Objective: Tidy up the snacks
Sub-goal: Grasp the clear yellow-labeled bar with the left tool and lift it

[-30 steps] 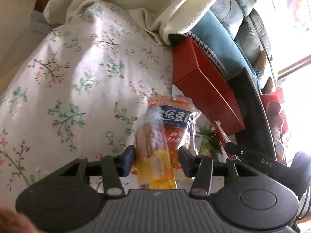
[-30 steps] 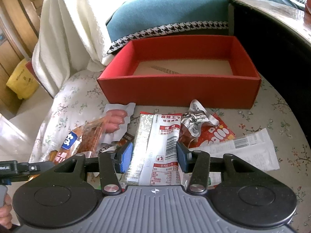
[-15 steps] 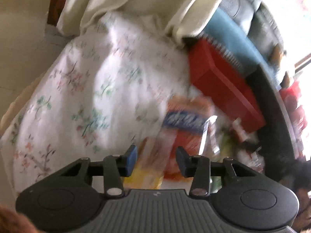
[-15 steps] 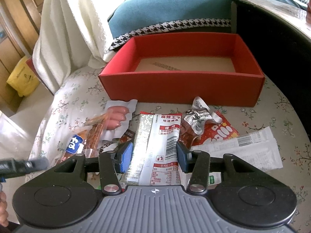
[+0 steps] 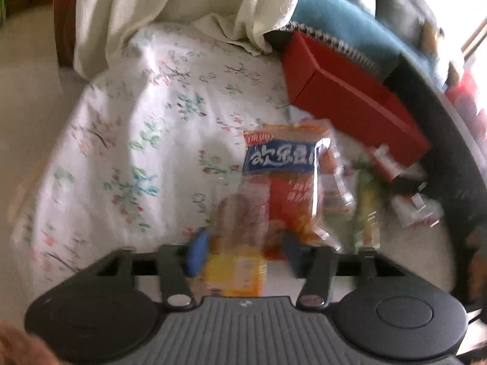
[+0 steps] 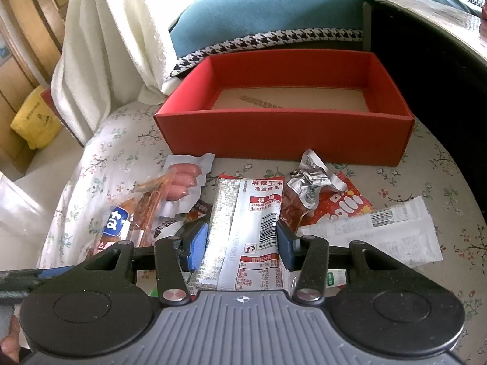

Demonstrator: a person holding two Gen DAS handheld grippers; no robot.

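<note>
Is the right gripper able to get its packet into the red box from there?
Probably yes. The right gripper is shut on the silver packet, and the red box stands open-topped just ahead, with only loose wrappers lying low between them.

A white blanket point(image 6: 100, 48) drapes beside a teal cushion point(image 6: 268, 6).

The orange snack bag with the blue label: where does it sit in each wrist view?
Left wrist: orange snack bag at centre, just above the left gripper.
Right wrist: same bag at lower left, beside the silver packet.
Shared landmark: red box.
</note>
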